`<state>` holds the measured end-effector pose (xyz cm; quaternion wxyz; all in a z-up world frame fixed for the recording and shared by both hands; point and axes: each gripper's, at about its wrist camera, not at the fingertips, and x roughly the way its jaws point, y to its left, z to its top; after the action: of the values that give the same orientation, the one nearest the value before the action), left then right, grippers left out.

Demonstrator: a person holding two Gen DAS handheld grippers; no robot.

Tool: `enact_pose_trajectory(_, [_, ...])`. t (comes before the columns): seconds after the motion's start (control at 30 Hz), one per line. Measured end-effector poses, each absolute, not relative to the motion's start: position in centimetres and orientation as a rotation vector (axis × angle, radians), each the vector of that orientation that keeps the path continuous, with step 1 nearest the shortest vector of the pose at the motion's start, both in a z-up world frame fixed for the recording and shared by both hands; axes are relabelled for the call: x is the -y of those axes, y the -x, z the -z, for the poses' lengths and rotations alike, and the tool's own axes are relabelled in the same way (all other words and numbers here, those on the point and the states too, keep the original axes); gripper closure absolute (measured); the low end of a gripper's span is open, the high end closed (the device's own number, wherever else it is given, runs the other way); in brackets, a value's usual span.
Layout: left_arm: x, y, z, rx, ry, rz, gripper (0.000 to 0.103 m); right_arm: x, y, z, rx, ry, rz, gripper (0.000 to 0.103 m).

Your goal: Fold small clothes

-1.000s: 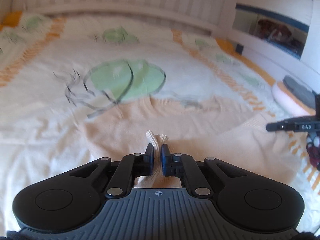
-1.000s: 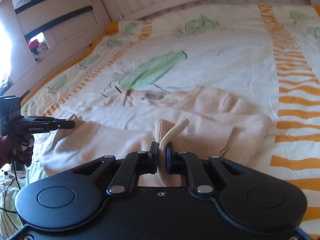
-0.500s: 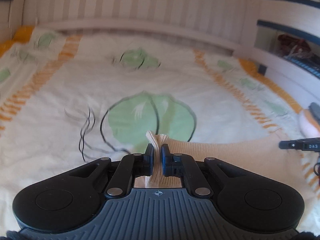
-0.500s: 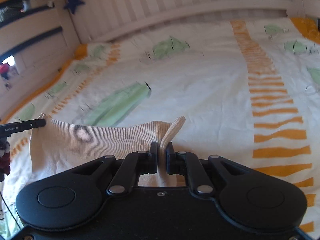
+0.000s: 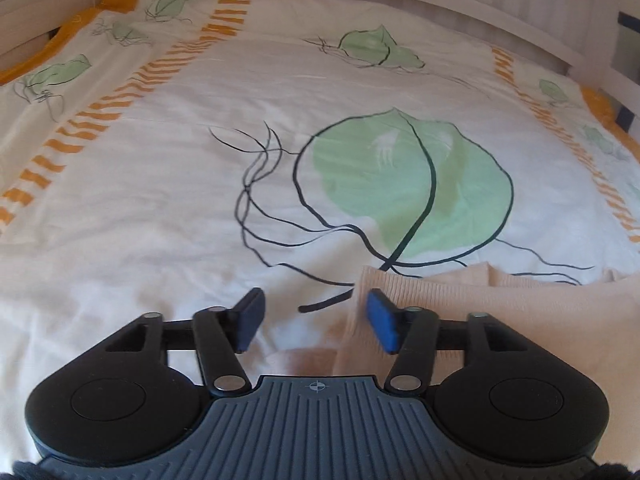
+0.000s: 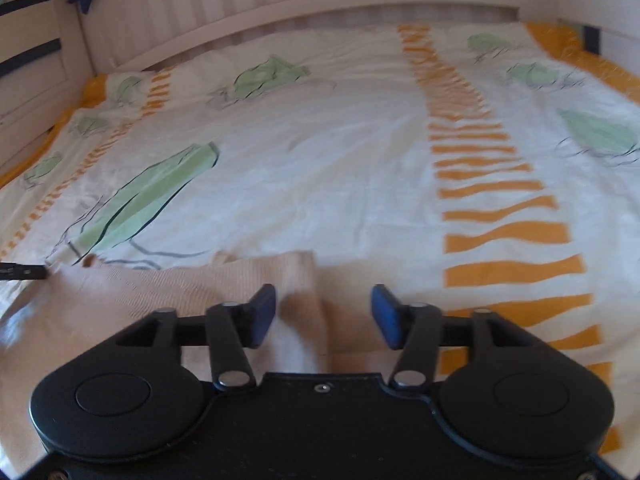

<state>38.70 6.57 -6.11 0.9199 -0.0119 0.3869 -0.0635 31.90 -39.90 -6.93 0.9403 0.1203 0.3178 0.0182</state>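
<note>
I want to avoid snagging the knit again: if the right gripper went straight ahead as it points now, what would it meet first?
Probably the peach knit garment: its folded edge lies between the open fingers of the right gripper. Past it comes only the bedspread, though depth is hard to judge here.

Sweater (image 5: 500, 312) cut off right; near part hidden.

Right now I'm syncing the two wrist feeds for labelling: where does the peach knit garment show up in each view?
Left wrist view: the peach knit garment lies lower right, its corner reaching between the open left claw.
Right wrist view: it lies lower left, its right edge between the open right claw.
Shared landmark: the leaf-print duvet under it.
</note>
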Motion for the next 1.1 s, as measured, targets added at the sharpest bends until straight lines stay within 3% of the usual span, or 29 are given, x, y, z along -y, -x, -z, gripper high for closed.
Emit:
enact_pose_trajectory(0.03, [-6.6, -37.7, 5.5, -0.779, 0.015, 0.144, 0.033, 40.0, -31.1, 6.3, -0.628, -0.246, -0.036, 0.036])
enact_pose_trajectory(0.1, [-6.4, -35.7, 4.4, -0.751, -0.025, 0.175, 0.018, 39.8, -29.5, 5.1, -0.598, -0.252, -0.042, 0.017])
enact_pose_trajectory(0.13, [-6.3, -34.5, 4.1, -0.746, -0.04, 0.194, 0.016, 39.6, -28.7, 4.7, -0.595, -0.253, -0.056, 0.004])
enact_pose_trajectory(0.17, [-6.1, -33.4, 3.8, -0.746, -0.047, 0.214, 0.015, 39.1, -28.0, 4.3, -0.6, -0.252, -0.073, 0.001])
enact_pose_trajectory(0.23, [-5.6, -31.4, 3.6, -0.746, -0.048, 0.251, 0.014, 37.9, -26.6, 3.9, -0.623, -0.234, -0.092, 0.0])
enact_pose_trajectory(0.3, [-4.8, -29.5, 3.9, -0.758, -0.054, 0.273, 0.006, 36.5, -25.5, 4.0, -0.659, -0.206, -0.093, 0.0])
enact_pose_trajectory(0.7, [-6.0, -26.9, 8.5, -0.88, -0.085, 0.129, 0.005, 34.0, -22.4, 8.5, -0.843, -0.098, -0.014, 0.0])
enact_pose_trajectory(0.77, [-7.3, -26.8, 9.3, -0.901, -0.06, 0.11, 0.0, 35.2, -21.7, 9.0, -0.836, -0.145, 0.005, 0.0])
enact_pose_trajectory(1.1, [-8.5, -26.3, 10.0, -0.875, 0.005, 0.107, 0.0, 35.9, -20.4, 9.5, -0.786, -0.179, 0.012, 0.0])
